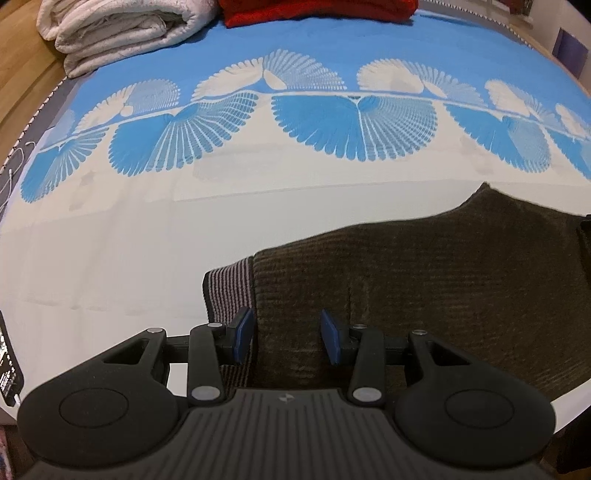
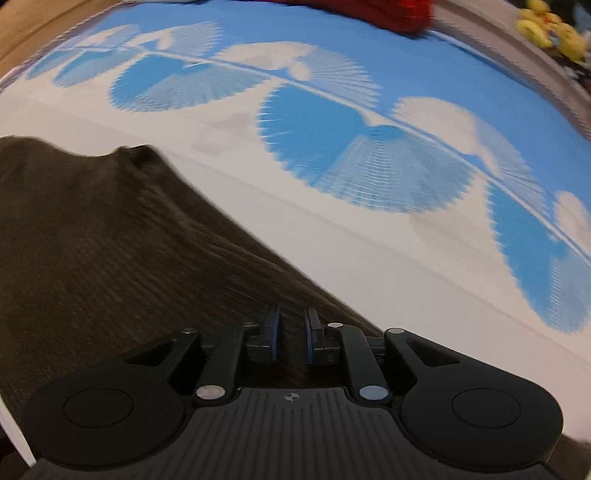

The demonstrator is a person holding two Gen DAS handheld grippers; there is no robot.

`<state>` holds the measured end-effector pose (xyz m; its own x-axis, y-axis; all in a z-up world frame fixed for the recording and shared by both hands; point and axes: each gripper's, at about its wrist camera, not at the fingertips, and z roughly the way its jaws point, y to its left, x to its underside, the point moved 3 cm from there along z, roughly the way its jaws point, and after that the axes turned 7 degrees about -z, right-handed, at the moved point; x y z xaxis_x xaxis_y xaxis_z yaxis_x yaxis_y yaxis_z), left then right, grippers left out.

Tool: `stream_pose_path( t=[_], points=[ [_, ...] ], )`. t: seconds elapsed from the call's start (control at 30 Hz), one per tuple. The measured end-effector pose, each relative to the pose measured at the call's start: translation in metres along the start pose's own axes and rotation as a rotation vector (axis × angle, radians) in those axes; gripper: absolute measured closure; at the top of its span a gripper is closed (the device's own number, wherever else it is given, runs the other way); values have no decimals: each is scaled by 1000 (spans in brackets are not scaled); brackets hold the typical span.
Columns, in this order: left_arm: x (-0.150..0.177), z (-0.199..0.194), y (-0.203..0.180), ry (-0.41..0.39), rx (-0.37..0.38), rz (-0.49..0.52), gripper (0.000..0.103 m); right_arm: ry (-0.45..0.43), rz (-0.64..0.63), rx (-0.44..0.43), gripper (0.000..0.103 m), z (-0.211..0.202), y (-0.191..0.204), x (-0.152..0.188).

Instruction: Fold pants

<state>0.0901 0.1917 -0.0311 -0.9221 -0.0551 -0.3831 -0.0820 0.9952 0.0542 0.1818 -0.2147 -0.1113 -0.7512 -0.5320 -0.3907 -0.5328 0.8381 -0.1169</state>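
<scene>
Dark brown ribbed pants (image 1: 443, 280) lie flat on the bedspread, with a striped grey waistband edge (image 1: 227, 291) at their left end. My left gripper (image 1: 287, 334) hovers over that end, its blue pads (image 1: 243, 334) apart with flat fabric below and nothing pinched. In the right wrist view the pants (image 2: 92, 240) run from the left edge down to my right gripper (image 2: 293, 338). Its jaws stand a narrow gap apart over the cloth's right edge, and no fold shows pinched between the pads (image 2: 275, 338).
The bedspread (image 1: 110, 240) is white near me and blue with fan patterns farther off. A folded white blanket (image 1: 122, 29) and a red textile (image 1: 317, 11) lie at the far side. Yellow objects (image 2: 550, 29) sit beyond the bed's right edge.
</scene>
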Motion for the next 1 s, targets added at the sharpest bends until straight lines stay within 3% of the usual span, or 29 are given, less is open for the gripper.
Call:
stream_pose_path(
  t=[0.1, 0.17, 0.27, 0.33, 0.37, 0.43, 0.53, 0.6, 0.73, 0.83, 1.0],
  points=[
    [-3, -5, -3, -21, 13, -1, 57, -80, 104, 89, 88, -32, -24, 5],
    [-5, -8, -6, -38, 18, 2, 55, -173, 230, 160, 82, -65, -46, 13],
    [-8, -13, -10, -81, 16, -5, 51, -324, 425, 326, 80, -122, -76, 37],
    [-10, -18, -14, -110, 28, -22, 51, -429, 585, 434, 71, -166, -96, 65],
    [-11, -21, -17, -130, 43, -29, 51, -467, 651, 457, 64, -182, -102, 80],
    [-12, -28, -24, -164, 78, -33, 48, -515, 772, 479, 60, -208, -112, 116],
    [-13, -36, -40, -199, 127, -10, 39, -509, 879, 483, 59, -220, -119, 171],
    [-15, -41, -53, -221, 147, 12, 36, -440, 920, 478, 59, -216, -124, 205],
    [-14, -55, -76, -298, 154, 44, 32, -405, 929, 481, 55, -218, -134, 252],
    [-12, -64, -88, -349, 123, 51, 30, -322, 908, 479, 55, -203, -141, 280],
    [-5, -70, -106, -352, 125, 65, 30, -252, 911, 475, 55, -188, -138, 313]
  ],
)
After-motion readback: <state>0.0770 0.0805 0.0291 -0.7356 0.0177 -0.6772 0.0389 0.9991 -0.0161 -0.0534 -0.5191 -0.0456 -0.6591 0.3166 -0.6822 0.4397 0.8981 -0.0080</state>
